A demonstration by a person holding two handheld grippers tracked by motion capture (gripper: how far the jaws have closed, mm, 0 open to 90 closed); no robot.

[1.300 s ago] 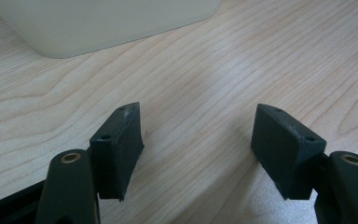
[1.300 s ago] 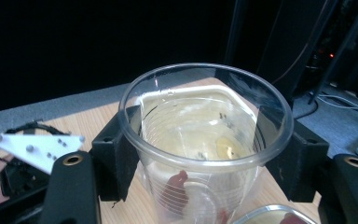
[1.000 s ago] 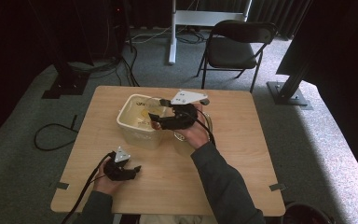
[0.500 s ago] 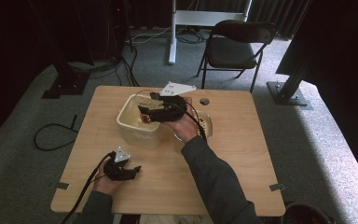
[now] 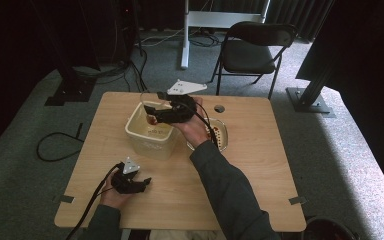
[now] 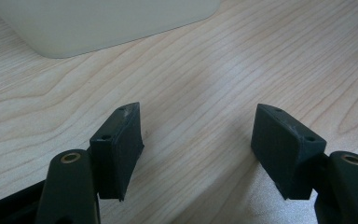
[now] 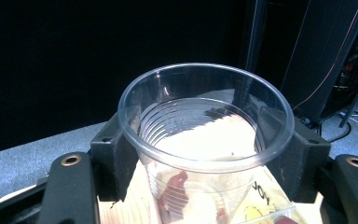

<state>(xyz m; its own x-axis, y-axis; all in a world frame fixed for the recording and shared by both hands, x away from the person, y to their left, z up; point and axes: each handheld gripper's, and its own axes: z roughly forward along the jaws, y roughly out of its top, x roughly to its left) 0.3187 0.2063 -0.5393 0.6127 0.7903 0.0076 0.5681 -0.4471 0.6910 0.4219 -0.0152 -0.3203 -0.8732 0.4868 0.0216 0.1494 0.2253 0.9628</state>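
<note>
- The right gripper [image 7: 205, 158] squeezes a clear plastic cup [image 7: 205, 140] from both sides, just under its rim.
- The cup is held up over the cream tub [image 5: 152, 135]. From high up the cup is hard to see.
- Red bits show through the cup. What they are is unclear.
- The left gripper [image 6: 200, 154] rests near the tub with its jaws apart and nothing between them.
- The tub's top is cut off there.

We see daylight falling from the far right onto the floor [image 5: 330, 130]; the room's far left is dark and slightly soft.
</note>
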